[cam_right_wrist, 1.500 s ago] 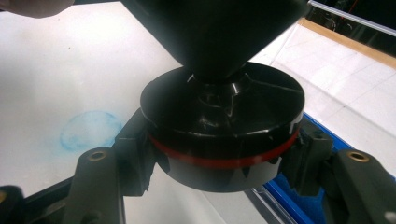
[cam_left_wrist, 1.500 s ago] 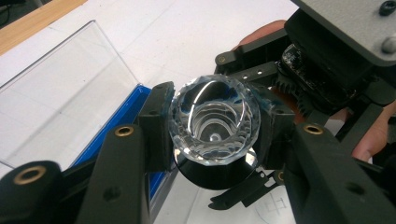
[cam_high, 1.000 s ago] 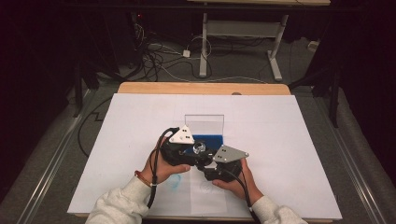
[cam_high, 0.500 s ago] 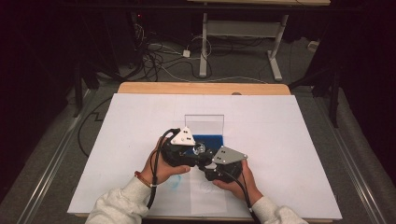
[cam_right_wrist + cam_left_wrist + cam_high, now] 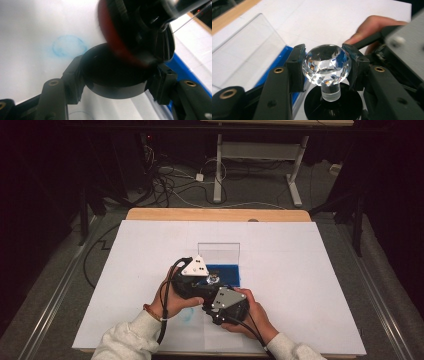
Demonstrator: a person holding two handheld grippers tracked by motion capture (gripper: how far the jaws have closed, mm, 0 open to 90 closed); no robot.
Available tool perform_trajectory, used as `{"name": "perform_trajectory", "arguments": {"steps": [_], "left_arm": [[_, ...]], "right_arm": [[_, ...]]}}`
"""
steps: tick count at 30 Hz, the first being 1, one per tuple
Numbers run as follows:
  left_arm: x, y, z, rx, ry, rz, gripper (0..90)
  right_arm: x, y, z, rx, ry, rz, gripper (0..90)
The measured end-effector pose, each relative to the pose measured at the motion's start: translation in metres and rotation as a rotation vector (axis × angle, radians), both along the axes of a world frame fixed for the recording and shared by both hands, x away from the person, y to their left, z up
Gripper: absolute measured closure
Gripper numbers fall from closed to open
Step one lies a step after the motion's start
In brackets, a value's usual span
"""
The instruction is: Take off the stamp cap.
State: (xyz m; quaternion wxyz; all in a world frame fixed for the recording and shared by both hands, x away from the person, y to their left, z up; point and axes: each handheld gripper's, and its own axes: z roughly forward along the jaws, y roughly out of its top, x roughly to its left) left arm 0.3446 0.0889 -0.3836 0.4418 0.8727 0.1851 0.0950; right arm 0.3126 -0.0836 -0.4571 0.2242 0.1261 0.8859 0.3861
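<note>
- I am pinching a faceted crystal knob point(image 5: 326, 63) with my left hand-held gripper point(image 5: 326, 66); its two black pads are pressing on the knob's widest band, one at the knob's 9 o'clock and one at its 3 o'clock in the left gripper view.
- The knob is looking clear as glass, cut in many small flat faces that are catching white, blue and dark reflections, with a flat top and a rounded, gem-like body.
- Under the body a short clear stem is running straight down into a black round base point(image 5: 333, 106), which is sitting at the knob's 6 o'clock.
- I am clamping that same base point(image 5: 115, 75) with my right hand-held gripper point(image 5: 116, 83); it is reading as a squat black disc with a smooth side wall, and the pads are bearing on its wall from 9 and 3 o'clock in the right gripper view.
- In the high view both hand-held grippers, left point(image 5: 192, 280) and right point(image 5: 225, 305), are meeting just toward 6 o'clock of the middle of the white counter point(image 5: 300, 270), with the knob between them.
- A blue mat point(image 5: 225, 274) is lying just at 12 o'clock of my grippers, and a clear upright panel point(image 5: 218, 251) is standing at its far edge.
- A faint blue ring stain point(image 5: 67, 48) is showing on the counter at 10 o'clock of the base in the right gripper view.
</note>
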Motion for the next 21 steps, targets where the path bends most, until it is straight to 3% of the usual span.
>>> {"name": "perform_trajectory", "arguments": {"steps": [2,5,7,14,21], "left_arm": [[0.001,0.002,0.0,0.003,-0.002,0.002,54.7],[0.003,0.007,0.001,-0.009,0.002,0.019,54.7],[0.003,0.009,0.001,0.008,-0.002,0.021,54.7],[0.003,0.012,0.0,0.019,-0.01,0.03,54.8],[0.003,0.013,-0.002,0.047,-0.018,0.024,54.8]], "right_arm": [[0.002,-0.005,0.0,0.026,0.027,-0.024,39.0],[0.008,-0.015,0.001,0.035,0.031,-0.058,38.9],[0.009,-0.018,0.002,0.037,0.033,-0.063,38.9],[0.013,-0.033,0.005,0.023,0.029,-0.1,38.9],[0.014,-0.055,0.018,0.042,0.004,-0.149,38.8]]}}
